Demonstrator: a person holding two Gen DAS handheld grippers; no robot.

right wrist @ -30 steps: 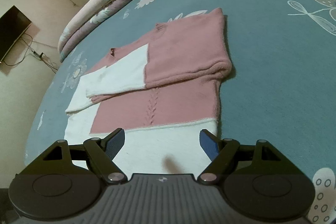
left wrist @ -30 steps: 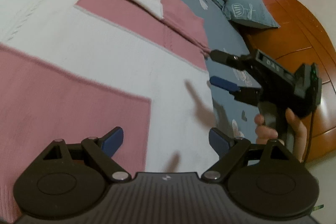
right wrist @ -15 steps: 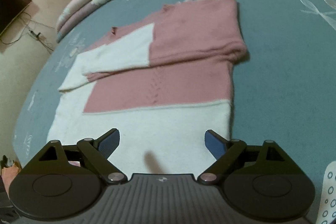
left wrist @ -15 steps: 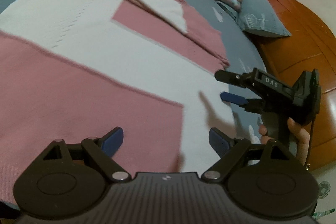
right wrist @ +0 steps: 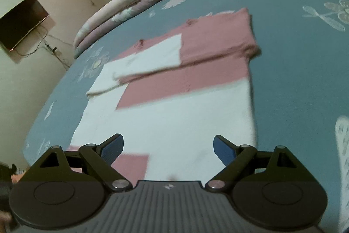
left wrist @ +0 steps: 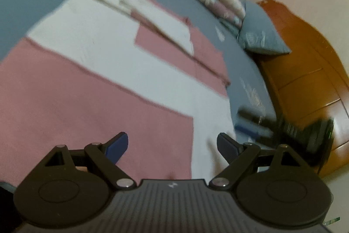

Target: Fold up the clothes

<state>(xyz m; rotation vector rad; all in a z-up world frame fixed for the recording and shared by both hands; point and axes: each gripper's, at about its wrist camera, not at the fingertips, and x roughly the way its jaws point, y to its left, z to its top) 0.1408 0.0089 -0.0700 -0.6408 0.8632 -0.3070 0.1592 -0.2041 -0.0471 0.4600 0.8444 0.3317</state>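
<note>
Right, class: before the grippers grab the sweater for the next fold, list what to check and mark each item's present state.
1. Left gripper open, nothing between its fingers: ok.
2. Right gripper open and empty; its jaws have just been opening: ok.
3. Sleeves already folded across the sweater: ok.
4. Sweater lies flat on the bed, no bunching in the near part: ok.
5. Near hem in view for grasping: cannot tell, it lies hidden below both grippers.
6. Grippers clear of each other: ok, the right one sits off the sweater's side in the left view.
</note>
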